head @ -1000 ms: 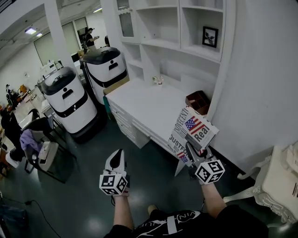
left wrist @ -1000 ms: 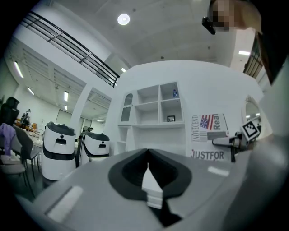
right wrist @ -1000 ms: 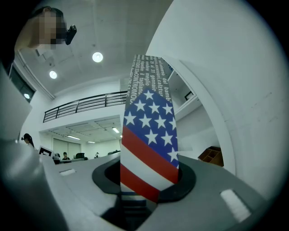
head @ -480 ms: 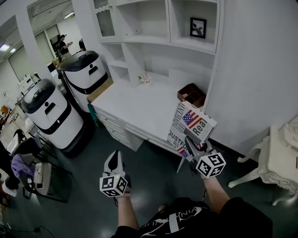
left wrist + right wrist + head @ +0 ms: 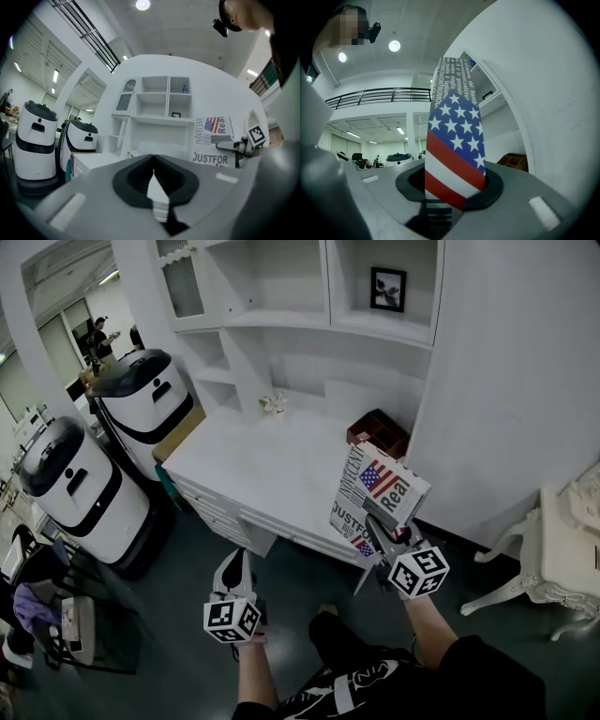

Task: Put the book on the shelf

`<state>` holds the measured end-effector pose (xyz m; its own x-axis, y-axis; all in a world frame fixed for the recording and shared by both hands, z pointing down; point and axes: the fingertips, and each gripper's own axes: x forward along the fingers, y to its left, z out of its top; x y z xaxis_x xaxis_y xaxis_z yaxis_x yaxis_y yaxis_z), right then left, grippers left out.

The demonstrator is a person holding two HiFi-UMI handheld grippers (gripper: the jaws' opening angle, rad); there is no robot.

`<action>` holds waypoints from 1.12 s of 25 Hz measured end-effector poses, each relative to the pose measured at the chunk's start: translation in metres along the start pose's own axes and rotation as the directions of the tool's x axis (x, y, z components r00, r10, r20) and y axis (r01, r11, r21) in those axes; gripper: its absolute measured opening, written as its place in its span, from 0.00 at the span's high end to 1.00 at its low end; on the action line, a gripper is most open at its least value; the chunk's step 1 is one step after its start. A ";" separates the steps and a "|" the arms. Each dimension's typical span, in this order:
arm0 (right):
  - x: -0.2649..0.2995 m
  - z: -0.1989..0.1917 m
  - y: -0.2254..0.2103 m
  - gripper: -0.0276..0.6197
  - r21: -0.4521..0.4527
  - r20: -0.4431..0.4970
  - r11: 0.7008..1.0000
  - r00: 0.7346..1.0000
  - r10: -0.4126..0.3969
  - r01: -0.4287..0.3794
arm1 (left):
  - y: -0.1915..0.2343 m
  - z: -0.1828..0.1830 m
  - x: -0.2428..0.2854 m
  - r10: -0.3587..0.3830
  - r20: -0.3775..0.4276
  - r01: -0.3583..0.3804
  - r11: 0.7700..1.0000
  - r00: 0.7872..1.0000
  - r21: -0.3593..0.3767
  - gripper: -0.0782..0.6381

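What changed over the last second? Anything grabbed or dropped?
The head view has shifted: the desk, shelf unit and white robots slid left, and a foot now shows below, so the person seems to be stepping forward. Nothing was taken hold of or let go. Unchanged: the right hand-held gripper stays clamped on the book; the left hand-held gripper stays shut and empty.

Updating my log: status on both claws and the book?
Right claw shut on flag-printed paperback book. Left claw shut, empty. White shelf unit ahead, white desk beneath.
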<state>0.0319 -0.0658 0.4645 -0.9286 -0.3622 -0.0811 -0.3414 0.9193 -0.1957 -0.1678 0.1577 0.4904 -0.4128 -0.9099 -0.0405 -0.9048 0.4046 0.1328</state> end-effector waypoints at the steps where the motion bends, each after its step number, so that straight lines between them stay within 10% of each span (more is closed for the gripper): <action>1: 0.010 0.001 -0.002 0.70 0.000 0.005 1.000 1.000 -0.006 0.006 | 0.005 0.003 0.010 -0.006 -0.003 0.006 1.000 1.000 0.005 0.89; 9: 0.109 0.021 -0.051 0.70 0.001 0.052 0.996 0.995 -0.091 0.091 | 0.041 0.037 0.154 -0.118 0.013 0.118 0.992 0.993 0.043 0.89; 28: 0.180 0.068 -0.161 0.70 -0.075 0.062 0.971 0.973 -0.222 0.227 | -0.041 0.051 0.381 -0.399 -0.040 0.400 0.916 0.916 0.027 0.89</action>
<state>-0.0707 -0.2899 0.4151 -0.8187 -0.5662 -0.0957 -0.5528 0.8222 -0.1356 -0.2929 -0.2009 0.4194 -0.0132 -0.9987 -0.0499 -0.9968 0.0092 0.0792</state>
